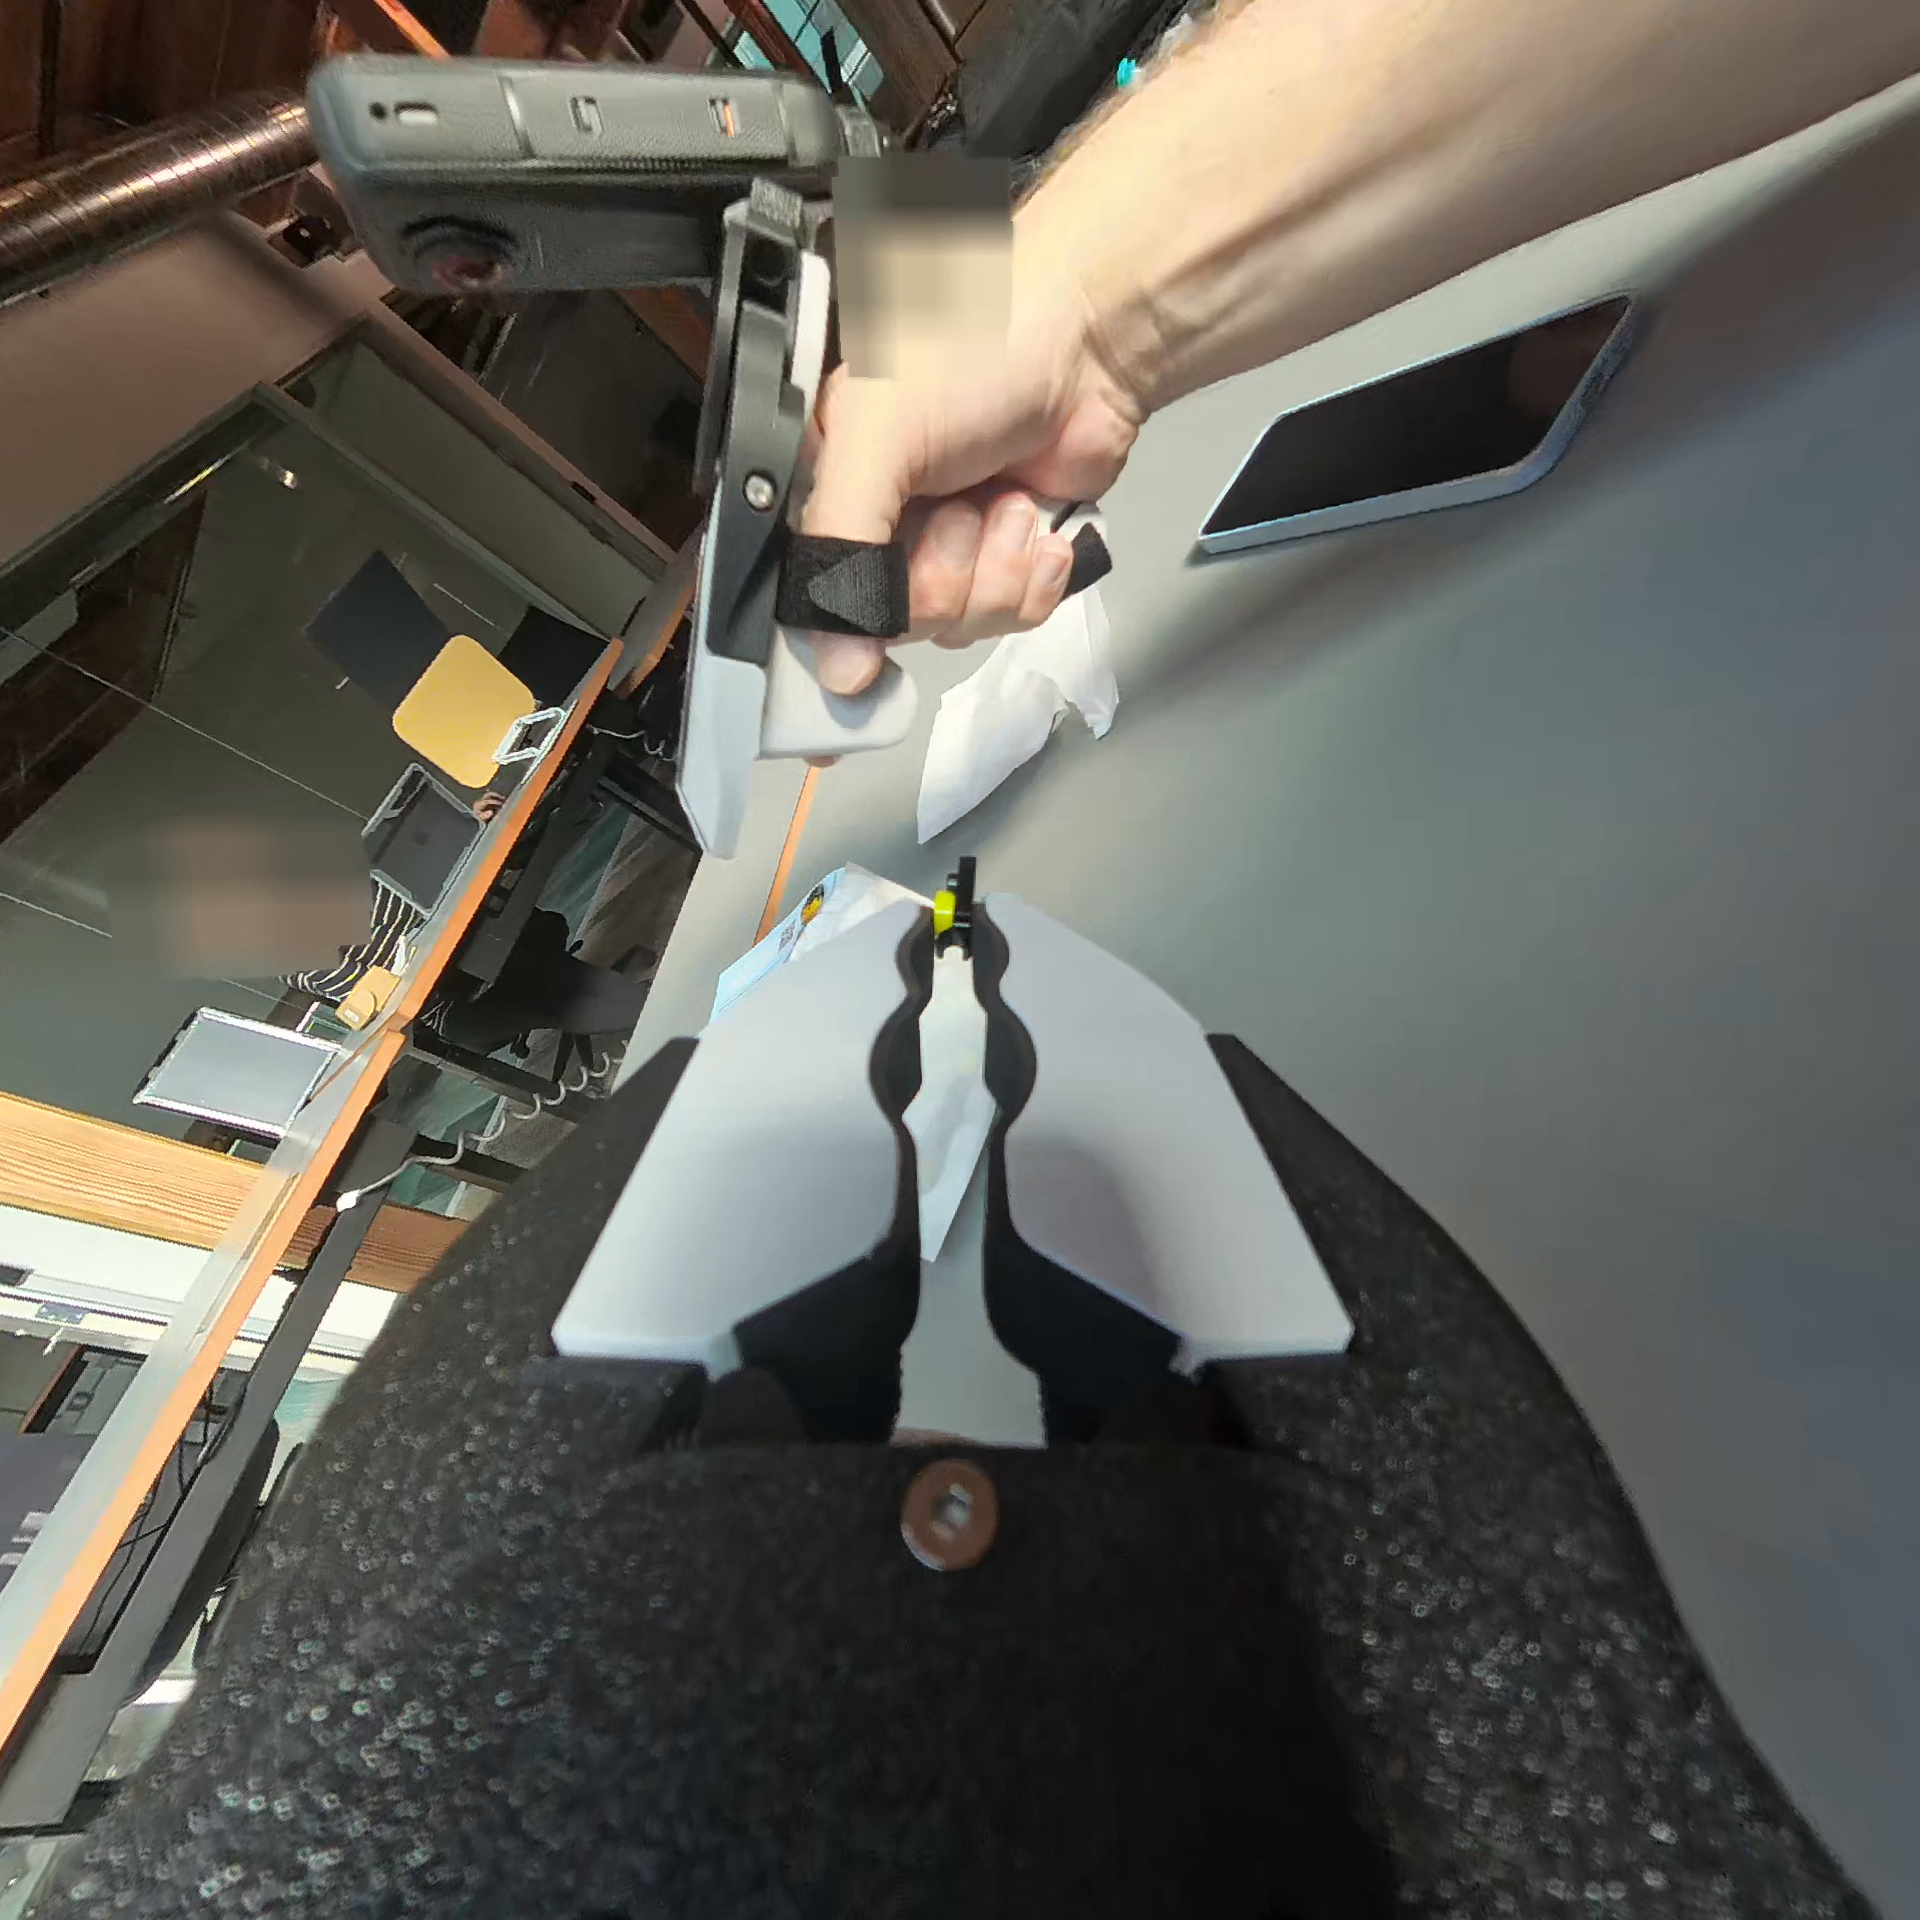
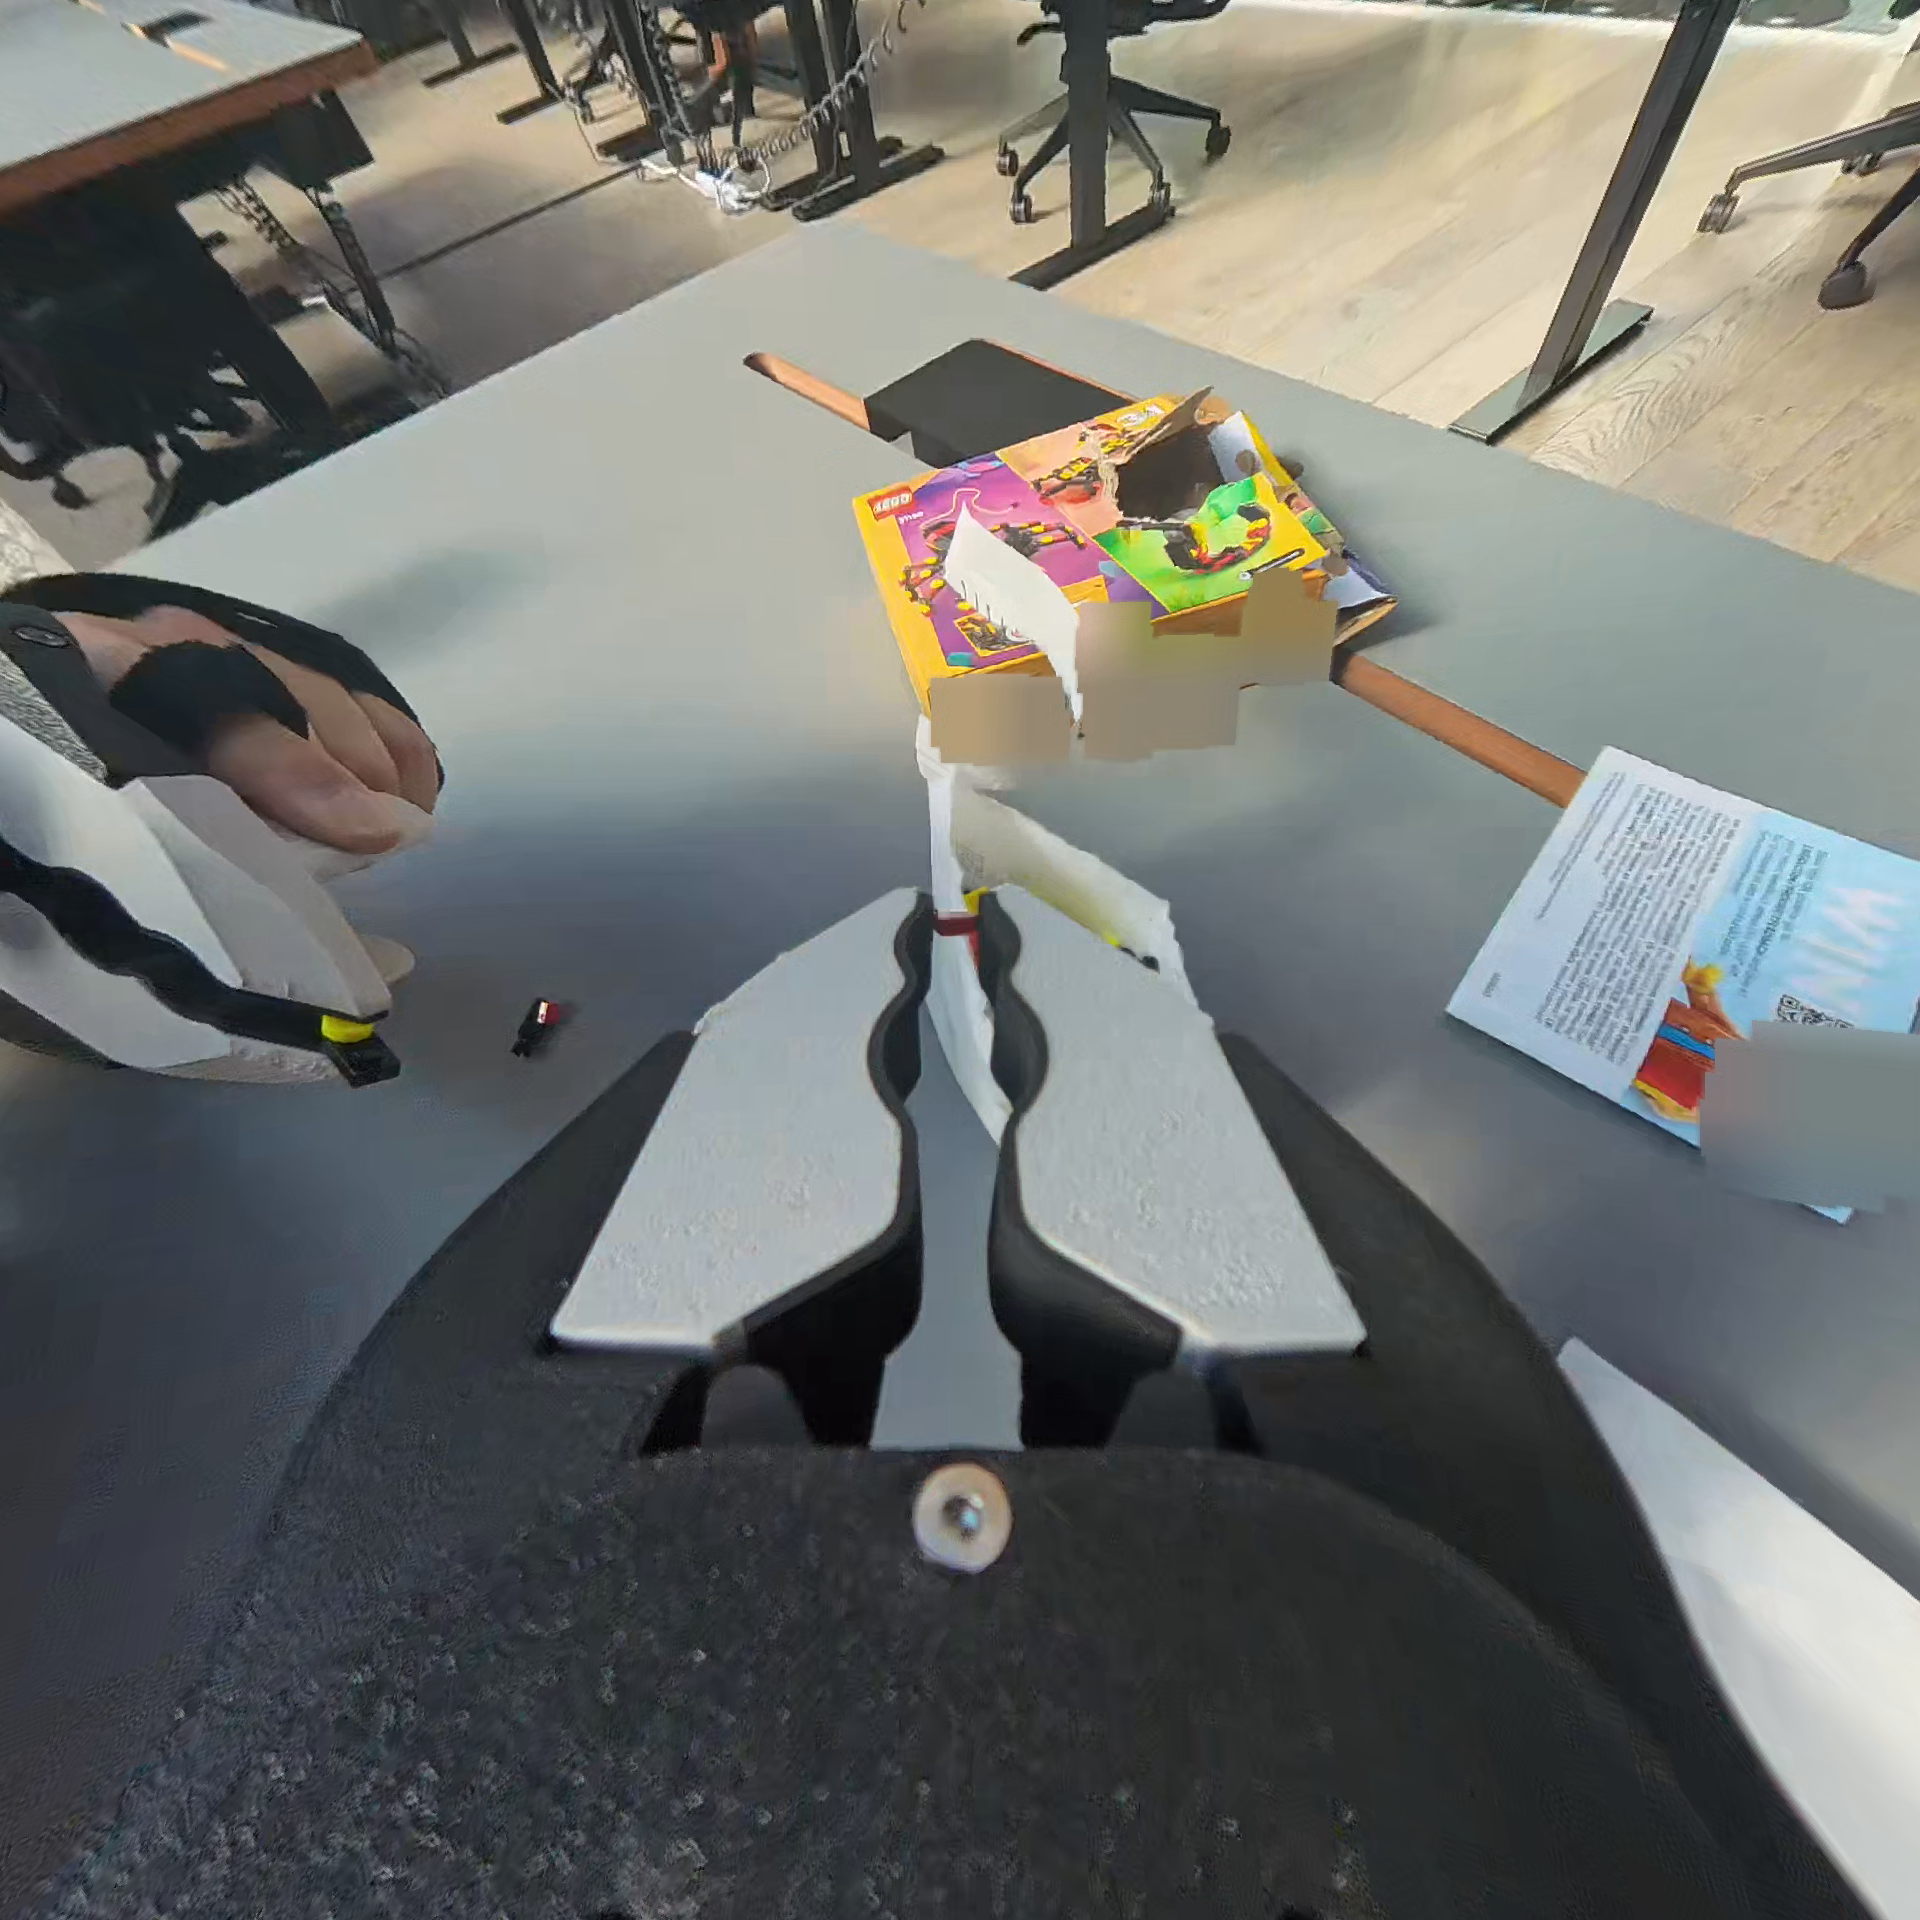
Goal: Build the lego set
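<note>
My left gripper (image 1: 951, 920) is shut on a small yellow and black lego piece (image 1: 948, 906), held above the grey table. It also shows at the left of the right wrist view (image 2: 353, 1044), where the piece (image 2: 348, 1031) sits just over the table. My right gripper (image 2: 954, 925) is shut on a small red lego piece (image 2: 956, 923). It shows in the left wrist view (image 1: 717, 831), held by a hand (image 1: 956, 488) higher up. A black and red lego piece (image 2: 537, 1023) lies on the table between the grippers. A torn white parts bag (image 2: 1049, 883) lies just beyond my right fingertips.
The opened lego box (image 2: 1112, 540) lies at the far side of the table (image 2: 623, 623). An instruction leaflet (image 2: 1683, 966) lies at the right. A phone (image 1: 1423, 426) lies face up on the table. White paper (image 1: 1008, 727) lies near it. Office desks and chairs stand beyond. The tips of one gripper are about 12 cm away from the tips of the other.
</note>
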Demonstrator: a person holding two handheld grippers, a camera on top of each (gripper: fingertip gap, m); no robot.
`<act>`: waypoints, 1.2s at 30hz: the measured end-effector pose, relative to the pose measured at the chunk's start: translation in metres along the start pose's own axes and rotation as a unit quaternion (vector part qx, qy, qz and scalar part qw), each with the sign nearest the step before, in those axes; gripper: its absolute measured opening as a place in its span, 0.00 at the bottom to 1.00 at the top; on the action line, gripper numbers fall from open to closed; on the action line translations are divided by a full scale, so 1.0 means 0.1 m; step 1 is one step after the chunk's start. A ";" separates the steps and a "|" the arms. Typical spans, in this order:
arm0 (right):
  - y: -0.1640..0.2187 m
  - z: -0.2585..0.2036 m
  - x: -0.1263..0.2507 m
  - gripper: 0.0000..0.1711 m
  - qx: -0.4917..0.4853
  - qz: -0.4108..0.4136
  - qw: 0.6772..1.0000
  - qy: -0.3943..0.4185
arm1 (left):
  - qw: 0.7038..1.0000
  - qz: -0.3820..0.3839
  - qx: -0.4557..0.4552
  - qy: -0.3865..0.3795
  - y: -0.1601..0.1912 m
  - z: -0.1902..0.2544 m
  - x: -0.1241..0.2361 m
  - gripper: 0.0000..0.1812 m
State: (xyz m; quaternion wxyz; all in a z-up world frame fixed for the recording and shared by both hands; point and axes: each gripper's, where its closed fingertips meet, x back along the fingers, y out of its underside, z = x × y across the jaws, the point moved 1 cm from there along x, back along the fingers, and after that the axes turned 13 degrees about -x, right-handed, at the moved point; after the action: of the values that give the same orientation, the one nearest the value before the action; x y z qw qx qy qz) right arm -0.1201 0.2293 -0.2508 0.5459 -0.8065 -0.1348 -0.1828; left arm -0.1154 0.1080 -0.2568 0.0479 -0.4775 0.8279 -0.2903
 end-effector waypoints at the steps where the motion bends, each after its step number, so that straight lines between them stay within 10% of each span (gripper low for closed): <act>1: 0.03 0.04 -0.09 0.06 0.021 -0.028 0.999 0.005 | 1.000 -0.004 -0.001 -0.006 0.03 -0.02 0.01 0.04; 23: 0.14 0.25 -0.29 0.23 0.167 -0.038 0.984 0.044 | 0.995 -0.078 0.028 -0.056 0.56 -0.38 -0.16 0.04; 36: -0.07 0.21 -0.25 0.23 0.302 0.013 0.947 0.110 | 0.981 -0.028 0.143 0.127 0.74 -0.62 -0.80 0.03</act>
State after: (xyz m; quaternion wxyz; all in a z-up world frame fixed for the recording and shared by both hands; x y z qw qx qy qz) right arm -0.1422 0.2506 -0.2628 0.7777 -0.5803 -0.1127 -0.2139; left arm -0.1508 0.2279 -0.2606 0.0020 -0.4475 0.7638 -0.4652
